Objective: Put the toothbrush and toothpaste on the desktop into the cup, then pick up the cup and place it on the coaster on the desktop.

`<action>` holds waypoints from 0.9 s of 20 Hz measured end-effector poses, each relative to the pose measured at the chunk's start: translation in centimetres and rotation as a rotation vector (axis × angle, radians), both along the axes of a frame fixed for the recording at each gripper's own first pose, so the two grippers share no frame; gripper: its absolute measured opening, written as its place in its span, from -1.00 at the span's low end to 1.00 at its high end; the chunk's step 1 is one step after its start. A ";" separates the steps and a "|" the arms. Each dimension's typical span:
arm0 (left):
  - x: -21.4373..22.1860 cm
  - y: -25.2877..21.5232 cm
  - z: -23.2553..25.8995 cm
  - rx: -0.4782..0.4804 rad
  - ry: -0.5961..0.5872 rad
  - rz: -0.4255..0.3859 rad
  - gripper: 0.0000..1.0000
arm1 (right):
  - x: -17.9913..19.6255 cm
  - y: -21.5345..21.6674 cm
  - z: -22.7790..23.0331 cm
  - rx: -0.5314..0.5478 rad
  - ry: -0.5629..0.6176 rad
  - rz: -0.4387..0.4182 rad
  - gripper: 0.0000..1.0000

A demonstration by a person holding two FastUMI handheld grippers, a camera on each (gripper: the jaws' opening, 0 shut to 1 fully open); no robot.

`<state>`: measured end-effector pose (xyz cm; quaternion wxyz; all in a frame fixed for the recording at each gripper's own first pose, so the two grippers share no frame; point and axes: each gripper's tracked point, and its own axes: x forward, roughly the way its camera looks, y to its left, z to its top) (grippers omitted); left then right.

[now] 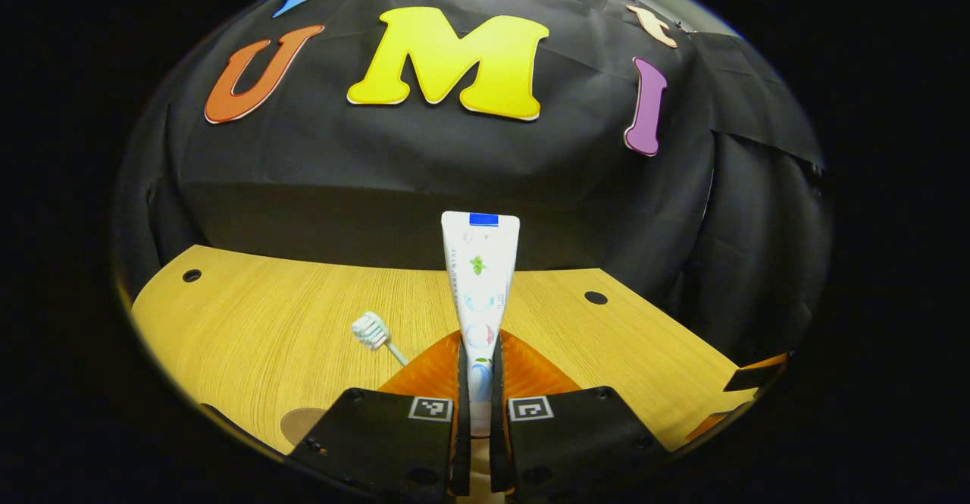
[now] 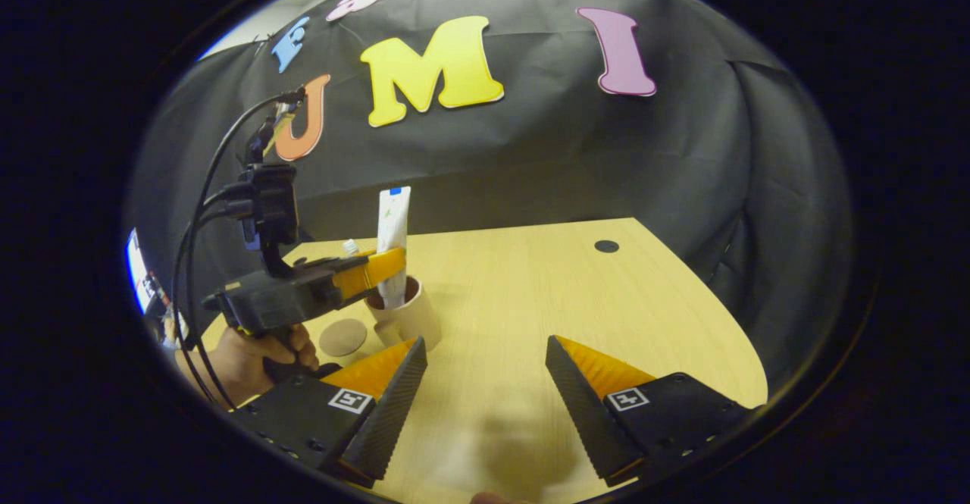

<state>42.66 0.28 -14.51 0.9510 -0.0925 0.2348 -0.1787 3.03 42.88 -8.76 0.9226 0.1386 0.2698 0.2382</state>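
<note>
Toothpaste tube [image 1: 480, 292] is standing upright at the centre of the left gripper view, pinched near its lower end between the two fingers of the left gripper [image 1: 479, 421], whose jaws are pressing narrowly on it from both sides; in the right gripper view, at centre left of the frame, the same tube is hanging with its bottom end dipping into the mouth of the cup [image 2: 405, 314], which is sitting on the wooden desktop [image 2: 530, 314]; a toothbrush [image 1: 375, 333] is showing its bristled head at lower left of the left gripper view, apparently leaning up out of the cup, though its handle is hidden behind the fingers; the round coaster [image 2: 342, 336] is lying flat just beside the cup, toward the lower left of the right gripper view, near the hand [image 2: 254, 360] holding the left tool; the right gripper [image 2: 485, 383] is hovering at the bottom of its own view with jaws spread wide and nothing between them; the tube is probably light, soft and squashy, so a gentle grip on its flat body suits it best; the cup looks rigid and light, likely best taken by its wall, kept upright so the contents do not tip out.
</note>
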 end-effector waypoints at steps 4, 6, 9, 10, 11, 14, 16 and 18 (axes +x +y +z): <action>-0.1 -0.3 -0.6 0.026 0.000 -0.007 -0.67 | 0.1 -0.1 -0.1 -0.001 -0.002 0.004 0.84; -0.3 -0.1 0.2 0.026 -0.030 0.002 -0.57 | 0.2 -0.1 0.0 0.006 -0.002 -0.001 0.92; -0.5 0.1 1.8 0.051 -0.087 0.004 0.33 | 0.5 -0.2 0.1 0.012 0.002 -0.005 0.92; -0.5 0.0 2.4 0.043 -0.099 0.000 0.41 | 0.6 -0.3 0.0 0.011 0.002 -0.009 0.84; -0.6 0.1 2.9 0.036 -0.110 0.003 0.49 | 0.7 -0.5 0.1 0.009 0.002 -0.012 0.86; -1.3 0.3 4.7 0.034 -0.143 -0.007 0.57 | 0.7 -0.8 0.2 0.006 0.003 -0.017 0.84; -1.9 0.8 6.0 0.043 -0.159 -0.008 0.67 | 0.7 -0.9 0.3 -0.002 0.004 -0.015 0.84; -2.4 1.7 7.4 0.048 -0.184 -0.004 0.80 | 0.6 -0.9 0.5 -0.012 0.008 -0.008 0.84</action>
